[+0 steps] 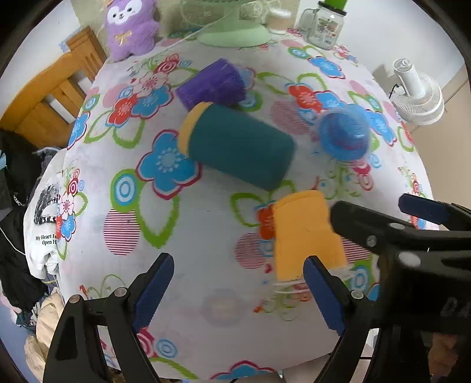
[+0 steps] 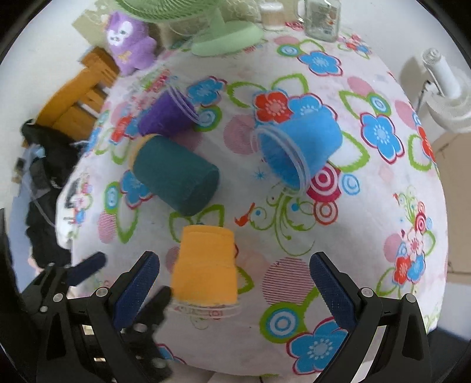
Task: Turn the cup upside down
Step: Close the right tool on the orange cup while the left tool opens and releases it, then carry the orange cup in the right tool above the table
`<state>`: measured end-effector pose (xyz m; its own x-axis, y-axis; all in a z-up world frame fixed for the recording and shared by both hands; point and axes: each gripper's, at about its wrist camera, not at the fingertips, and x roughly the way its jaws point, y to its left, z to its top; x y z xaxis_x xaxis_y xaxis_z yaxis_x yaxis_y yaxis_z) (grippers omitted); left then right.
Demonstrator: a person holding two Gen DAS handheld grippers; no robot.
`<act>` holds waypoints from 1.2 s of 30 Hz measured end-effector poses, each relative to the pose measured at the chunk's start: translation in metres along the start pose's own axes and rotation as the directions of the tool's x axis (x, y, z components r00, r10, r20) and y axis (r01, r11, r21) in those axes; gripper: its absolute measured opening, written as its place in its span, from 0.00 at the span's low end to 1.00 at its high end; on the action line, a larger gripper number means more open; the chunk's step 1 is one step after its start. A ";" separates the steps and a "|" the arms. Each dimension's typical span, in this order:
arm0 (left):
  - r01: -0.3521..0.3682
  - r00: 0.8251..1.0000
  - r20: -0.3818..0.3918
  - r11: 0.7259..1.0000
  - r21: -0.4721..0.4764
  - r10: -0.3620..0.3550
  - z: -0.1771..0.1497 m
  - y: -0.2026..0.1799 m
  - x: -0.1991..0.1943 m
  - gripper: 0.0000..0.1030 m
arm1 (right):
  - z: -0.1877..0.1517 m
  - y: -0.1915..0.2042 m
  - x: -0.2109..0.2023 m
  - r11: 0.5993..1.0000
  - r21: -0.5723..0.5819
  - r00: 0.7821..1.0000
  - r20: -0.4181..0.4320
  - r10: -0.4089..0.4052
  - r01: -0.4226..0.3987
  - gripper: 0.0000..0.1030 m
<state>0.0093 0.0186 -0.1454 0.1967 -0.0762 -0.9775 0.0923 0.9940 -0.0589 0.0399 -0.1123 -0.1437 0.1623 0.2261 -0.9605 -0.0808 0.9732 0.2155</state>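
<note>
While standing mouth-down on the floral tablecloth (image 2: 338, 218), with clear rim against the cloth and closed base up, sits close in front of both tools: the yellow cup (image 2: 206, 268), free of any grip. Spread wide and holding nothing, with blue pads apart over bare cloth: the left gripper (image 1: 238, 291), its right-hand pad just in front of the cup's lower edge. Likewise gaping and empty-handed: the right gripper (image 2: 235, 282), with the yellow cup between and slightly beyond its fingers, nearer the left one, contact impossible to judge. Farther back, lying on its side: a teal cup (image 2: 176, 173) with a yellow band at one end. Behind that, also toppled: a purple cup (image 2: 164, 115). Off to the right, tipped with mouth toward the camera: a blue cup (image 2: 300, 147). At the far edge: a purple plush toy (image 2: 126, 41), a green fan base (image 2: 226, 38) and a glass jar (image 1: 323, 26).
</note>
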 end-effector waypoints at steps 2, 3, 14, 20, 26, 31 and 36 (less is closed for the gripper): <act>0.005 1.000 -0.013 1.000 -0.001 -0.005 0.001 0.008 0.005 0.88 | 0.002 0.005 0.007 1.000 0.001 1.000 -0.029 -0.010 0.010 0.96; 0.009 1.000 -0.022 1.000 -0.002 -0.009 0.002 0.013 0.009 0.88 | 0.003 0.008 0.010 1.000 0.000 0.999 -0.044 -0.014 0.014 0.96; 0.094 0.995 -0.045 0.996 0.002 -0.094 0.008 0.033 0.015 0.88 | 0.017 0.033 0.029 0.999 0.005 0.991 -0.120 -0.051 0.052 0.93; 0.081 0.994 -0.075 0.996 0.023 -0.079 0.020 0.043 0.026 0.88 | 0.021 0.034 0.045 0.997 0.028 0.981 -0.179 -0.072 0.078 0.87; 0.075 0.989 -0.128 0.996 0.037 -0.070 0.026 0.049 0.045 0.88 | 0.025 0.030 0.063 0.994 0.039 0.965 -0.246 -0.093 0.105 0.78; 0.084 0.985 -0.155 0.996 0.044 -0.076 0.030 0.049 0.056 0.88 | 0.028 0.032 0.075 0.993 0.009 0.952 -0.283 -0.114 0.122 0.74; 0.076 0.983 -0.171 0.995 0.065 -0.064 0.030 0.048 0.066 0.88 | 0.028 0.030 0.089 0.993 0.025 0.935 -0.339 -0.104 0.119 0.65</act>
<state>0.0562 0.0590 -0.2062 0.0202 -0.1253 -0.9919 0.1701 0.9781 -0.1201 0.0790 -0.0618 -0.2178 -0.1729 0.0962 -0.9802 -0.0359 0.9939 0.1039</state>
